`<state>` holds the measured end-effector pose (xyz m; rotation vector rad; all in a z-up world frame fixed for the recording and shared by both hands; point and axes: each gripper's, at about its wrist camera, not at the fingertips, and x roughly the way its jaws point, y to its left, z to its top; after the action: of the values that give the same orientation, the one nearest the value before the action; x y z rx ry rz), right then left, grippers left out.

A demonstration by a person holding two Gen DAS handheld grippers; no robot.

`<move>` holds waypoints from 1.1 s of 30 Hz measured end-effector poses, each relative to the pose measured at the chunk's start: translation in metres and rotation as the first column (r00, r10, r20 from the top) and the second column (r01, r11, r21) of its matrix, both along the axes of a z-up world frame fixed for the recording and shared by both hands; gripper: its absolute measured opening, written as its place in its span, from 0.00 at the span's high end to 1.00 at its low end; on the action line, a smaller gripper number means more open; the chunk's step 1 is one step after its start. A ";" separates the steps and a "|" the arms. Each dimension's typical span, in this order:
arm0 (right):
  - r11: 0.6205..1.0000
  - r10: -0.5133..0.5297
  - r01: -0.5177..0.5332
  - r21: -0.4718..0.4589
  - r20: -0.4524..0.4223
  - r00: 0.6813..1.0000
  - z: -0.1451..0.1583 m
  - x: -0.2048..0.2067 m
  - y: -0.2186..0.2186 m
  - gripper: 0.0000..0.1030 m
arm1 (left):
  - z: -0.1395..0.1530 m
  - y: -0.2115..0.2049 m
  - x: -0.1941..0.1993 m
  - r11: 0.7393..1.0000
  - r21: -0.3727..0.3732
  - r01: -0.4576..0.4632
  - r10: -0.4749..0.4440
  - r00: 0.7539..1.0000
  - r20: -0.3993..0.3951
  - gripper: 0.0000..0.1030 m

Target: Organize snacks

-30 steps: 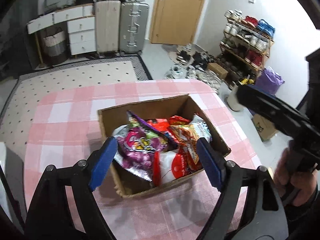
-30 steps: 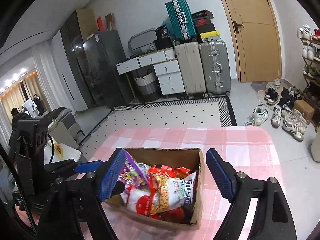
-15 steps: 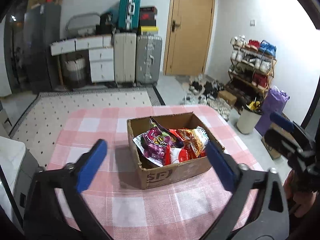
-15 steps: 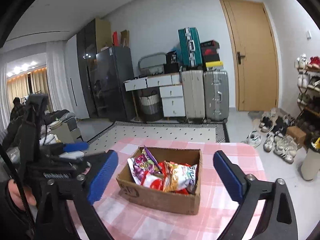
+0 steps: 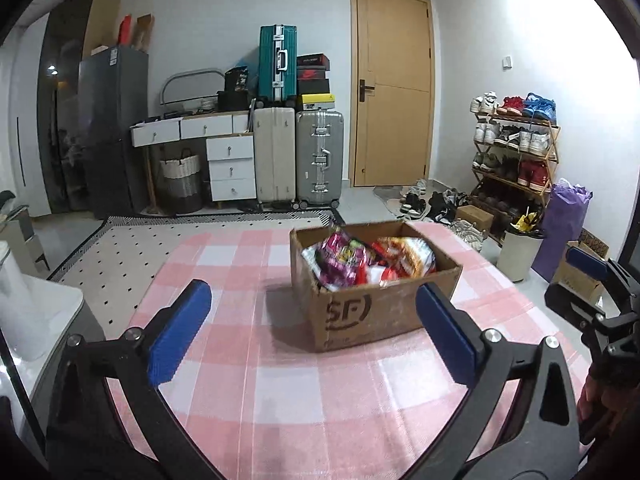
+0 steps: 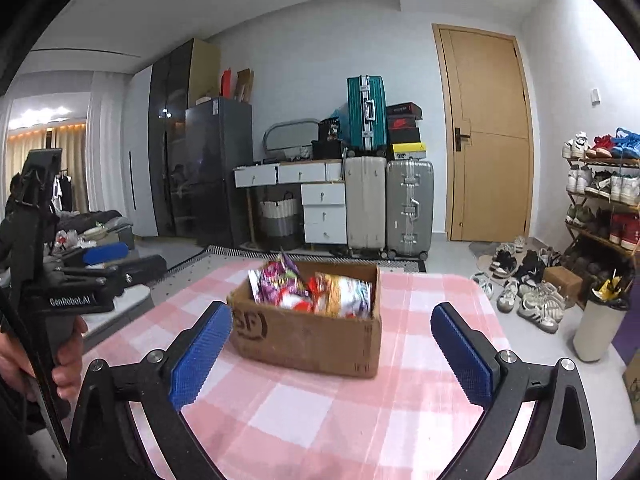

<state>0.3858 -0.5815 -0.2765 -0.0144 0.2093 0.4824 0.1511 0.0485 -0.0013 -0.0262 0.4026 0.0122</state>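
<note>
A brown cardboard box (image 5: 384, 312) marked SF stands on the pink checked tablecloth (image 5: 304, 392). It holds several snack bags (image 5: 360, 260), purple, red and orange. The box (image 6: 308, 336) and the bags (image 6: 312, 288) also show in the right wrist view. My left gripper (image 5: 316, 332) is open and empty, held back from the box at the near side. My right gripper (image 6: 332, 348) is open and empty, also short of the box. The right gripper (image 5: 588, 276) shows at the right edge of the left wrist view, and the left gripper (image 6: 100, 256) at the left of the right wrist view.
The table edge drops to the floor on the right, where a bin (image 6: 600, 328), a purple bag (image 5: 564, 228), shoes (image 6: 532, 296) and a shoe rack (image 5: 516, 160) stand. Suitcases (image 5: 296, 156), drawers (image 5: 228, 160) and a door (image 5: 392, 96) line the far wall.
Both grippers have pulled up and back from over the box. The box now looks smaller and farther away. Both grippers stay open and empty.
</note>
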 end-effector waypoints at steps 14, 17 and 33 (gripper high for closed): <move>0.998 -0.058 0.059 0.036 -0.029 0.998 -0.047 0.008 -0.020 0.01 | -0.072 0.024 0.008 0.997 -0.004 -0.079 0.079 0.997 0.001 0.01; 0.998 -0.061 0.062 0.025 -0.032 0.998 -0.055 0.016 -0.020 0.01 | -0.087 0.027 0.013 0.996 -0.003 -0.093 0.094 0.995 0.018 0.01; 0.997 -0.082 0.081 -0.017 -0.027 0.996 -0.062 0.020 -0.013 0.01 | -0.103 0.021 0.018 0.994 0.013 -0.104 0.103 0.991 0.080 0.01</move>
<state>0.4058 -0.5945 -0.3383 -0.0146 0.2399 0.3998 0.1693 0.0700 -0.1039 -0.0306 0.3216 0.1167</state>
